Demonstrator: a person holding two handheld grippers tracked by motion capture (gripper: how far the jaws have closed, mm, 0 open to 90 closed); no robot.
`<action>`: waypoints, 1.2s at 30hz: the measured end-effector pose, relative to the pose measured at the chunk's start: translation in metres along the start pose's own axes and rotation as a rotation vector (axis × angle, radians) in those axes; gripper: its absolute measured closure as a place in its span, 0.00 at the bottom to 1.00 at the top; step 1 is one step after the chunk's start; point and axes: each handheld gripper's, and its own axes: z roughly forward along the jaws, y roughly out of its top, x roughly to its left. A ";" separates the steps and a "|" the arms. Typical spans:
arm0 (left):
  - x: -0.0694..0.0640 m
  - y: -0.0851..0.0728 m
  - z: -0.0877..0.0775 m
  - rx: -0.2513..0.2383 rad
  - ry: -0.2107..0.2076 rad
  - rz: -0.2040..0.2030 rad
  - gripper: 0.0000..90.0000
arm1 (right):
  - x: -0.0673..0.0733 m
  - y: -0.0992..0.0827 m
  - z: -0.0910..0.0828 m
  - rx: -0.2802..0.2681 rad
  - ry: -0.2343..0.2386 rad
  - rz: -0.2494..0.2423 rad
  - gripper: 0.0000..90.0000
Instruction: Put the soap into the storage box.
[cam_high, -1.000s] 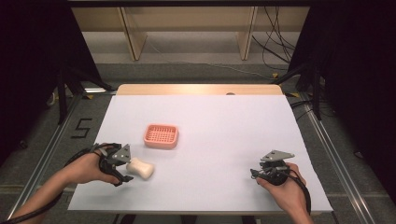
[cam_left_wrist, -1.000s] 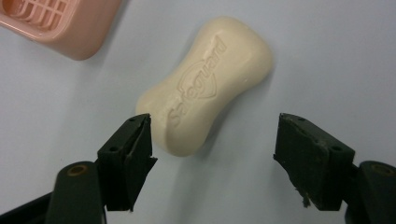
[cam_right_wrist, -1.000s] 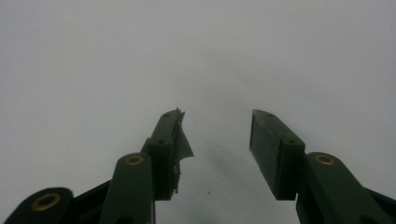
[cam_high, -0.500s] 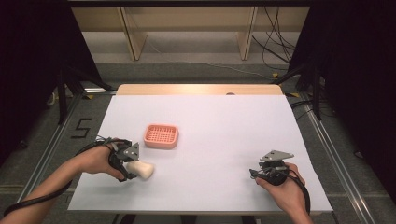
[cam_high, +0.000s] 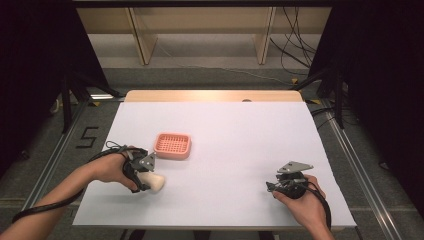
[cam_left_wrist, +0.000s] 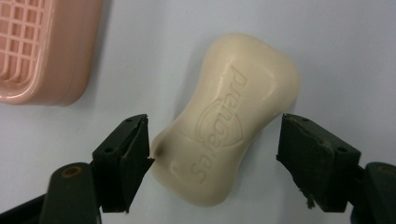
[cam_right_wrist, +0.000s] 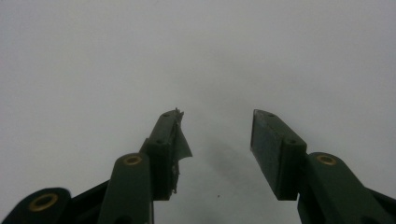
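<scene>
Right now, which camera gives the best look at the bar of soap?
The left gripper view: the soap lies close up between open jaws, its embossed lettering readable. The high view shows it small, partly behind the left gripper.

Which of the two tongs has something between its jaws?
The left tongs: open jaws flank the cream soap bar beside the pink soap dish. The right tongs, also open, face bare white table.

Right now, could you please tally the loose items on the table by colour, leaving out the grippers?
Cream: 1, the bar of soap lying between the open jaws of the left gripper.
Pink: 1, the slatted soap dish beside it.
Total: 2
</scene>
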 end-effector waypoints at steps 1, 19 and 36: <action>0.000 0.000 0.001 0.000 -0.002 0.002 0.28 | 0.000 0.000 0.000 -0.001 -0.001 -0.007 0.60; 0.005 0.001 0.013 0.036 -0.047 0.024 0.33 | 0.000 0.000 0.002 -0.003 0.014 -0.001 0.59; 0.002 0.010 0.016 0.096 -0.088 0.007 0.48 | -0.001 0.000 0.004 -0.003 0.022 0.002 0.59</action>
